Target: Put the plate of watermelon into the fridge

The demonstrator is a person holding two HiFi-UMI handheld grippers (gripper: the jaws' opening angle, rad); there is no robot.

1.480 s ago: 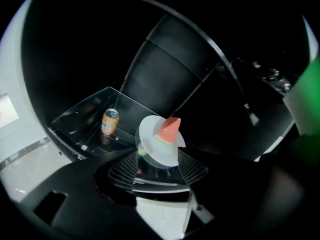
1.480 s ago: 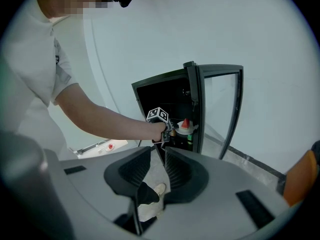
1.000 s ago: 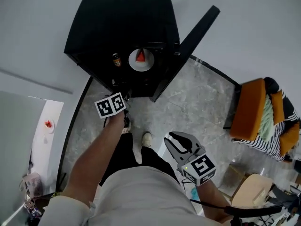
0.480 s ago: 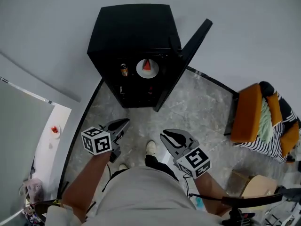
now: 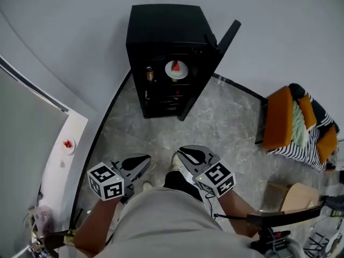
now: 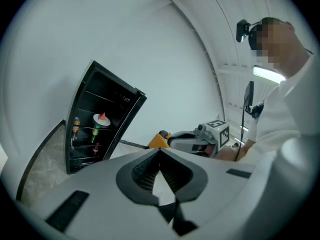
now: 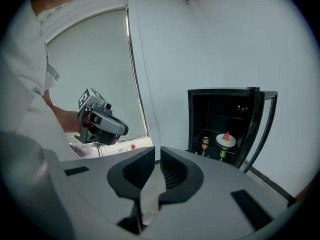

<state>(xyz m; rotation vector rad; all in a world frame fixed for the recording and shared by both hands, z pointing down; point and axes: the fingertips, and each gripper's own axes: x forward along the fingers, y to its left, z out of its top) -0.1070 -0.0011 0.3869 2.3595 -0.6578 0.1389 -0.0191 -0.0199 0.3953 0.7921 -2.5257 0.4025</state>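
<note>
The black fridge [image 5: 161, 31] stands against the wall with its door [image 5: 214, 69] swung open to the right. A white plate with a red watermelon wedge [image 5: 176, 69] rests on an upper shelf inside; it also shows as the plate [image 6: 102, 119] and the plate [image 7: 226, 139] in the gripper views. My left gripper [image 5: 146, 158] is held low near my body, far from the fridge, shut and empty. Beside it my right gripper [image 5: 181, 152] points the same way, with its jaws together and nothing in them.
Bottles [image 5: 150, 74] stand on the fridge shelves beside and below the plate. An orange chair with striped cloth [image 5: 293, 125] is at the right, a wooden seat [image 5: 294, 202] nearer. A white counter [image 5: 62, 160] with a small dish [image 5: 67, 144] runs along the left.
My left gripper has drawn back from the fridge opening to my body and its jaws have closed. I have stepped away from the fridge. The plate stays on the shelf.
</note>
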